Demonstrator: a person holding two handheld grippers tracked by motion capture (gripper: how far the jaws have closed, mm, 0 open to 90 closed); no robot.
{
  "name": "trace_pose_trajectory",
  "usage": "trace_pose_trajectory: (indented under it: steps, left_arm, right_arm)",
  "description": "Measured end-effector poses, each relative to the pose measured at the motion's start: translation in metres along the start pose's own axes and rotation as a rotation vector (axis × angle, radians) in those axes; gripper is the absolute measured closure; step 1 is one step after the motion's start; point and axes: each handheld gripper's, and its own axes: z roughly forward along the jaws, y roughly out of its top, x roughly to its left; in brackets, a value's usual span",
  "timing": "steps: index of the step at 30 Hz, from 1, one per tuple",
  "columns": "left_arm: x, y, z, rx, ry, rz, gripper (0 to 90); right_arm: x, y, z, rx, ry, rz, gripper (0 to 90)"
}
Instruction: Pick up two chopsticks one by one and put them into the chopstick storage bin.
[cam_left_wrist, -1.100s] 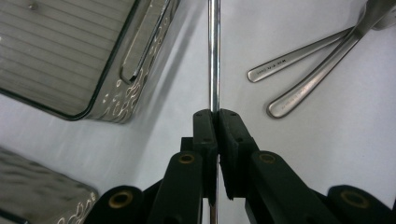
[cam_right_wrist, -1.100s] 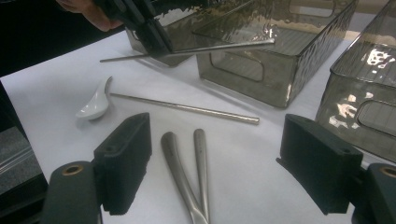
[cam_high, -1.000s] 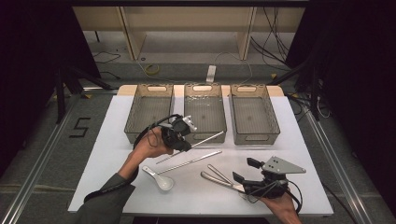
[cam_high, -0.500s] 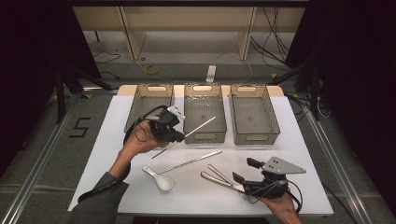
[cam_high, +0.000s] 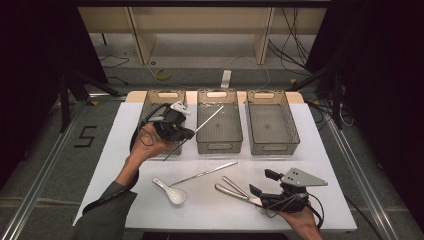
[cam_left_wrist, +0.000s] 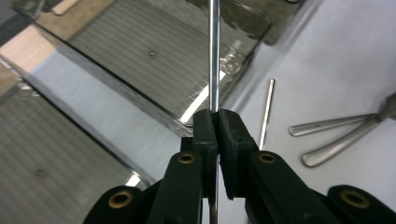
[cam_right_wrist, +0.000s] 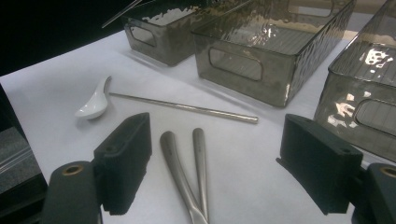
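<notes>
We find the thin silver metal chopstick clamped between the closed jaws of the left gripper, raised above the table and slanting over the middle smoked-plastic bin. The right gripper rests on the white table, jaws wide apart and holding nothing, astride the handles of the metal tongs.

Thin steel chopstick (tilted) above bins.
</notes>
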Motion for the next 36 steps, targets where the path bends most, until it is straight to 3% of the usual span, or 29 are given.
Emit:
trace_pose_trajectory:
  steps: [19, 28, 36]
  left_arm:
    - [0.077, -0.009, -0.018, -0.031, 0.164, -0.16, 85.4]
    - [0.096, -0.013, -0.019, -0.032, 0.225, -0.194, 85.3]
    - [0.108, -0.017, -0.015, -0.02, 0.252, -0.218, 85.3]
  right_arm:
    - [-0.001, -0.001, 0.0, 0.0, 0.004, 0.01, 25.8]
    - [-0.001, 0.0, 0.0, -0.004, 0.006, 0.01, 25.7]
    - [-0.001, 0.0, 0.0, -0.003, 0.007, 0.009, 25.7]
